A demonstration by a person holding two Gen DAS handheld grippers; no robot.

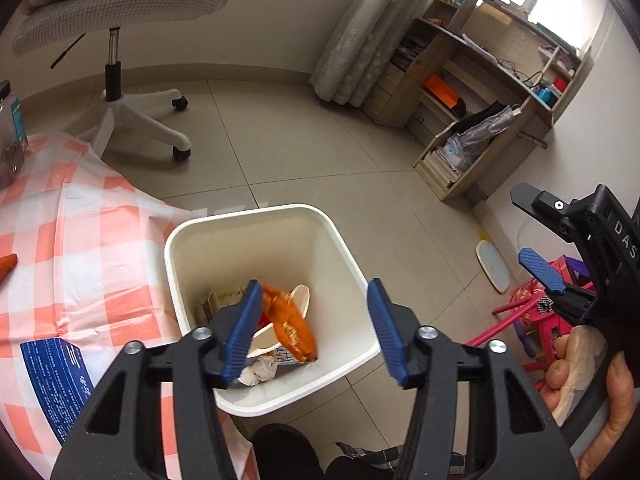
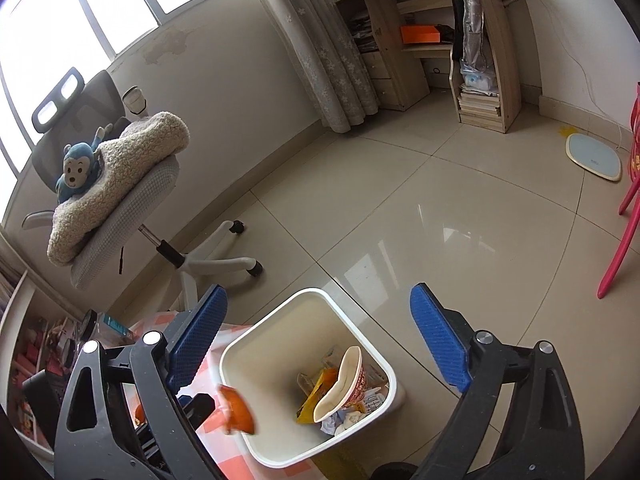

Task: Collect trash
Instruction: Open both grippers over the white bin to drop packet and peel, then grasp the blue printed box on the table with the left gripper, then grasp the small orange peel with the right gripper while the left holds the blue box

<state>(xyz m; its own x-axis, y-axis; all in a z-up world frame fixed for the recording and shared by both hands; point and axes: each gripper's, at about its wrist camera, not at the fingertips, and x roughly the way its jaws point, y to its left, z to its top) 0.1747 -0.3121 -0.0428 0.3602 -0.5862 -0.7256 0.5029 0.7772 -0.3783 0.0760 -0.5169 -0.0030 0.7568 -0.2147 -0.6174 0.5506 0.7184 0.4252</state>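
Over the white bin (image 1: 256,240), the left gripper (image 1: 314,332) has its jaws parted, nothing pressed between them; the blurred orange peel (image 1: 290,326) sits just beyond them, its long axis slanting down toward the bin's near-right corner. The right gripper (image 2: 318,340), marked "DAS", gapes wide and empty. Beside the bin hangs an orange-checked tablecloth (image 1: 80,240); beyond it, pale floor tiles (image 1: 300,140), an office chair (image 2: 120,216), and a wooden shelf unit (image 1: 472,92).

We see the orange scrap (image 1: 290,326) only as a motion blur over the bin (image 1: 224,236), perhaps peel; the blue box (image 1: 56,376) is cut off by the left gripper's arm.
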